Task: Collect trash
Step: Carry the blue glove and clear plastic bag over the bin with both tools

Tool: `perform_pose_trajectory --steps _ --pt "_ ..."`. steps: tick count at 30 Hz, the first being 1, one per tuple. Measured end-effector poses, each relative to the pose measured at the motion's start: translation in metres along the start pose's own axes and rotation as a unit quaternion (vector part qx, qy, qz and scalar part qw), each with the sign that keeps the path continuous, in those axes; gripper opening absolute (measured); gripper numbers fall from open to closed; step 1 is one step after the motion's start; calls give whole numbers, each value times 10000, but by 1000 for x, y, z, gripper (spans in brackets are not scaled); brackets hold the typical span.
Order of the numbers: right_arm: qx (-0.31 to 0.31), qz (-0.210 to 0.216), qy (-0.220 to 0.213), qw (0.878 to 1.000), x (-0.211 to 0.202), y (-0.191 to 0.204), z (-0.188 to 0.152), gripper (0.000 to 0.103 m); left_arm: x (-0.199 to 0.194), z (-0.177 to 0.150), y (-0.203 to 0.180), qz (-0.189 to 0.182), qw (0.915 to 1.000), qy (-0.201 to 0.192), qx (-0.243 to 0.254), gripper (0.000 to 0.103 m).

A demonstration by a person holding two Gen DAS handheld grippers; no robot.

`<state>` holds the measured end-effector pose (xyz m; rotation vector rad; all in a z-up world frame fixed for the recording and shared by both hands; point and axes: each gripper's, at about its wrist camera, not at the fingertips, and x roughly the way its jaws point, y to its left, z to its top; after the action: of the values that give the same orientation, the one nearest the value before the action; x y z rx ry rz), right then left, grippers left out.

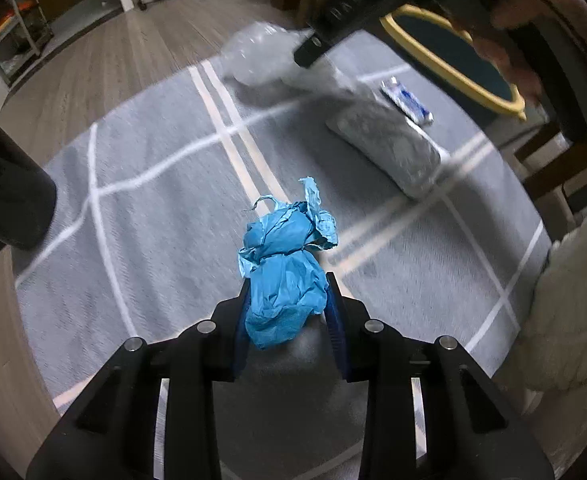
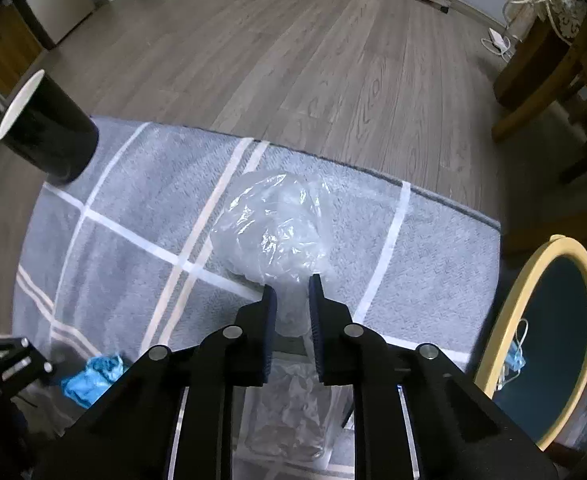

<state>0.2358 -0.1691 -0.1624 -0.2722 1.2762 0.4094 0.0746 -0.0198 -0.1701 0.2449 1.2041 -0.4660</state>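
— Over the grey rug (image 1: 153, 208), what is each hand doing?

— The left gripper (image 1: 287, 304) pinches a crumpled blue tissue (image 1: 287, 264), lifted clear of the pile. The right gripper (image 2: 291, 300) has its jaws drawn close around the neck of a clear plastic bag (image 2: 271, 228), seemingly gripping it.

— So which step is this?

— I'd judge carrying: both pieces are picked up and need a bin. The black bin (image 2: 47, 128) stands at the rug's left corner, mouth tilted this way; the yellow-rimmed tub (image 2: 549, 336) sits right.

— Room to move?

— Plenty leftward. A silver packet (image 1: 389, 148) and small tube (image 1: 407, 100) lie ahead; chair legs (image 1: 553, 168) crowd the right.
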Motion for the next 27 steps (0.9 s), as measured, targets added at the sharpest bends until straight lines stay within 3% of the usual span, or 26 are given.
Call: perform_pose_trajectory --steps 15,20,27 --pt "346 -30 -693 9970 -64 -9 -31 14 -43 25 17 300 9973 -572 -362 32" --pt "339 -288 -830 9956 -91 -17 -46 14 -52 31 13 330 9950 -814 -475 32" --pt "935 -444 -1250 9867 -130 -54 -70 14 -49 36 6 285 9955 -818 -378 32"
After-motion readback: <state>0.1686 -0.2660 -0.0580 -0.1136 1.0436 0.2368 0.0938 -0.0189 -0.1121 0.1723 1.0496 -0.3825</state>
